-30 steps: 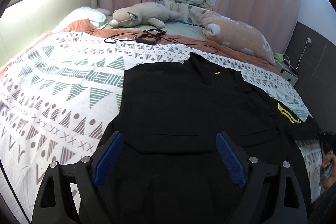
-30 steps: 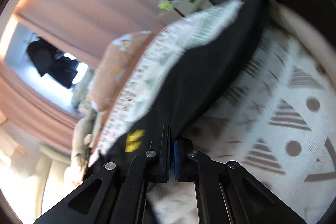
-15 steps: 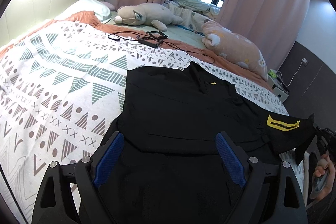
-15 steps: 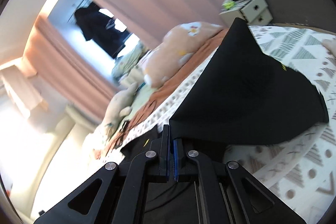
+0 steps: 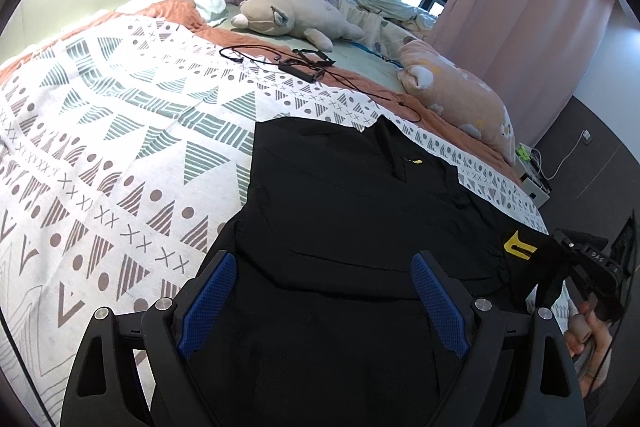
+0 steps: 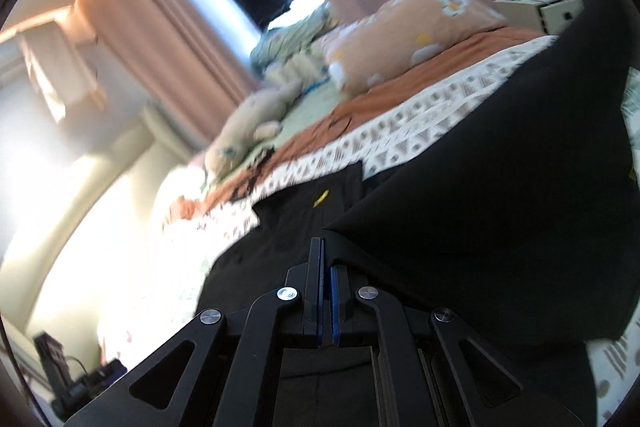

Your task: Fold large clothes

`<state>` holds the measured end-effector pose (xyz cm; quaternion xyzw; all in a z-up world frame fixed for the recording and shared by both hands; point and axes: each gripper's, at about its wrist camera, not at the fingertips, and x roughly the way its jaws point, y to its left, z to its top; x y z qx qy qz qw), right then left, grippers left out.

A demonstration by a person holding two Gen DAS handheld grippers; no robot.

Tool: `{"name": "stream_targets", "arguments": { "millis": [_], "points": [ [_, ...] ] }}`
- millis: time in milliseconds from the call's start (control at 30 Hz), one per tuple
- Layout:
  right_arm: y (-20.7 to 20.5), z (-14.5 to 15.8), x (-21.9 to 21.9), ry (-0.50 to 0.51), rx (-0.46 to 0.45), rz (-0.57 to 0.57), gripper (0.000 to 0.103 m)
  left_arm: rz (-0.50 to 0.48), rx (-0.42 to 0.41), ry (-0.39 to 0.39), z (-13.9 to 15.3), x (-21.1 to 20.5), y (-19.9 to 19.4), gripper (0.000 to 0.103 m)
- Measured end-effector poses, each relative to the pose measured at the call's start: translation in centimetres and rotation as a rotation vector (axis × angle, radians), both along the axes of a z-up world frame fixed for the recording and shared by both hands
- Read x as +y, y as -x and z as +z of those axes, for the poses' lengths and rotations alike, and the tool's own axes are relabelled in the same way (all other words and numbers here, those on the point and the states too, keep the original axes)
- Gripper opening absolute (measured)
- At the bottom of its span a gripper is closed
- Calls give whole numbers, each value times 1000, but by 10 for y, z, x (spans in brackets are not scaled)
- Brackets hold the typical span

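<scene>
Black shirt (image 5: 352,227) lies spread on the patterned blanket (image 5: 120,131) of the bed. Our left gripper (image 5: 324,291) hovers over its near part with jaws wide apart, pinching nothing. Our right gripper (image 6: 325,251) has its jaws clamped on a sleeve (image 6: 500,227), which it holds lifted above the shirt's body. Two plush toys (image 5: 296,19) rest near the curtains (image 5: 520,7).
</scene>
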<state>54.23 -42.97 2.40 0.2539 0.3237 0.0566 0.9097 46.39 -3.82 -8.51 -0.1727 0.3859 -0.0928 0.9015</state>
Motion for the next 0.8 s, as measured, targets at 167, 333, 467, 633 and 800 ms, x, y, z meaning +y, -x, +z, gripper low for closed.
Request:
{"name": "stream_targets", "arguments": {
  "millis": [167,333,467,633,800],
  "points": [
    [-32,-25,41,88,89,95,4,14,31,-6,-8,2,-9,90],
    [-49,-66,85,206,239,215,6,16,47,-28,-13,1,-14,90],
    [-54,-95,104,286,355,284,35,13,57,-20,-16,0,-15,90],
    [-38,-89,114,249,372,377,87,9,46,-29,-14,-1,-13,90],
    [-8,-55,103,217,317,371,87,9,45,-24,-15,0,-12,90]
  ]
}}
